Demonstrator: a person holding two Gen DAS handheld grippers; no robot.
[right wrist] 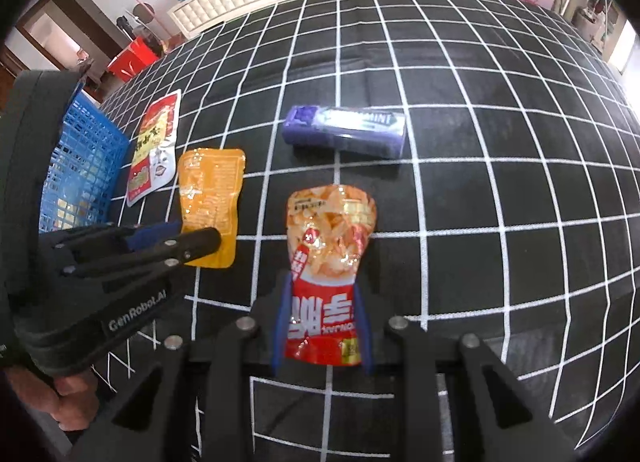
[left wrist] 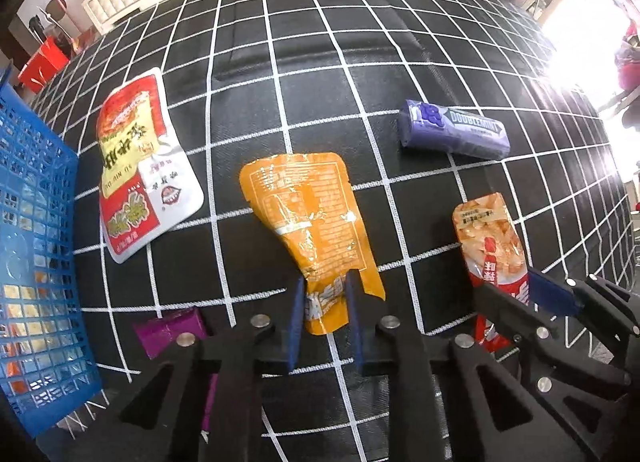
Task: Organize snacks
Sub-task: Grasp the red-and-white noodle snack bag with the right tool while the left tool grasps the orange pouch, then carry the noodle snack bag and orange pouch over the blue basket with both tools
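In the left wrist view my left gripper (left wrist: 325,314) is shut on the near end of an orange snack packet (left wrist: 312,213), which crumples between the blue pads. From the right wrist view, my right gripper (right wrist: 322,322) is shut on the lower end of a red and orange snack packet (right wrist: 332,229). Both packets stretch away over the black checked cloth (right wrist: 480,189). The right gripper (left wrist: 552,294) shows at the right edge of the left wrist view, and the left gripper (right wrist: 192,238) at the left of the right wrist view.
A blue mesh basket (left wrist: 36,221) holding several packets stands at the left. Beside it lies a red, yellow and white packet (left wrist: 140,165). A purple gum pack (left wrist: 456,129) lies farther back. A small magenta box (left wrist: 170,332) sits under the left gripper. A hand (right wrist: 68,402) holds the left gripper.
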